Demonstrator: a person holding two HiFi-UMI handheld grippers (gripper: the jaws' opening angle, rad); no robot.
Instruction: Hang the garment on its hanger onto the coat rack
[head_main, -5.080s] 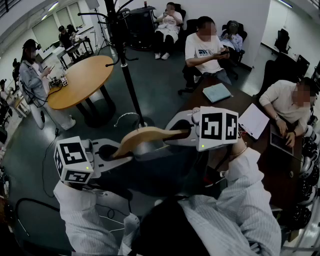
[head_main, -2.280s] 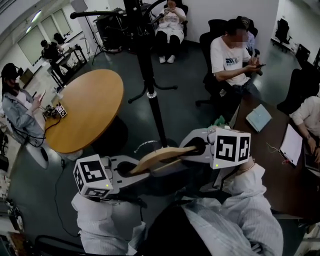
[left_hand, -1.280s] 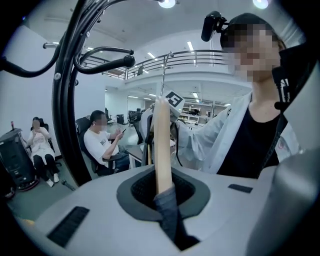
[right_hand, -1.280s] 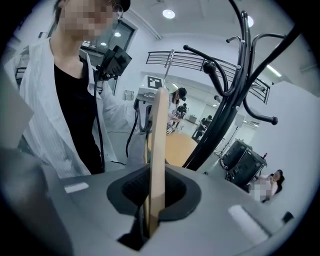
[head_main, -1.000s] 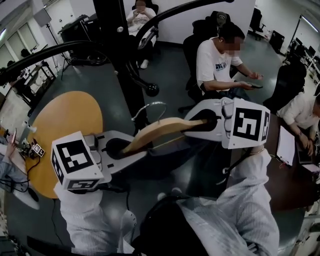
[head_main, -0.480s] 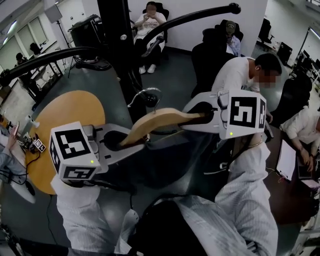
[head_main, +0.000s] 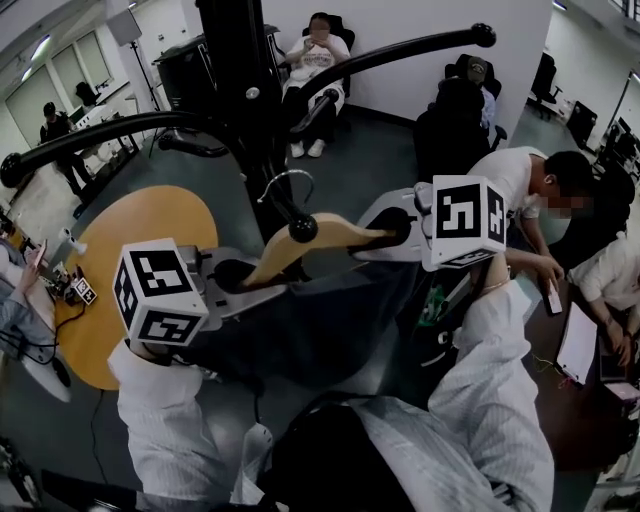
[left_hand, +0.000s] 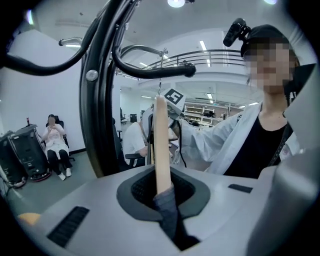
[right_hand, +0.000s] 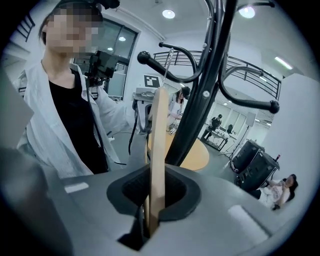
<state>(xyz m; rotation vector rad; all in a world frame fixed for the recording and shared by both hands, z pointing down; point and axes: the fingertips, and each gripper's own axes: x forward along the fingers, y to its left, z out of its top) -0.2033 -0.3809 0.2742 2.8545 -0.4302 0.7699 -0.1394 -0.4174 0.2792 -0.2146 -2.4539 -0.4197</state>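
Observation:
A curved wooden hanger (head_main: 335, 236) with a wire hook (head_main: 285, 185) carries a dark garment (head_main: 320, 325) that hangs below it. My left gripper (head_main: 235, 277) is shut on the hanger's left end, with garment cloth (left_hand: 167, 212) caught in the jaws. At the other end, my right gripper (head_main: 395, 230) is shut on the wood (right_hand: 158, 150). The black coat rack (head_main: 240, 90) stands just behind. One short rack arm's ball tip (head_main: 303, 228) lies in front of the hanger's middle, and the hook rises right beside this arm. Whether the hook touches it I cannot tell.
Long curved rack arms (head_main: 400, 48) reach out left and right overhead. A round wooden table (head_main: 120, 270) stands at the left, and a dark desk (head_main: 590, 400) with seated people at the right. More people sit by the back wall (head_main: 320, 50).
Both grippers carried the hanger up and closer to the rack pole. The short arm's ball tip now overlaps the hanger's middle, where before it stood above it.

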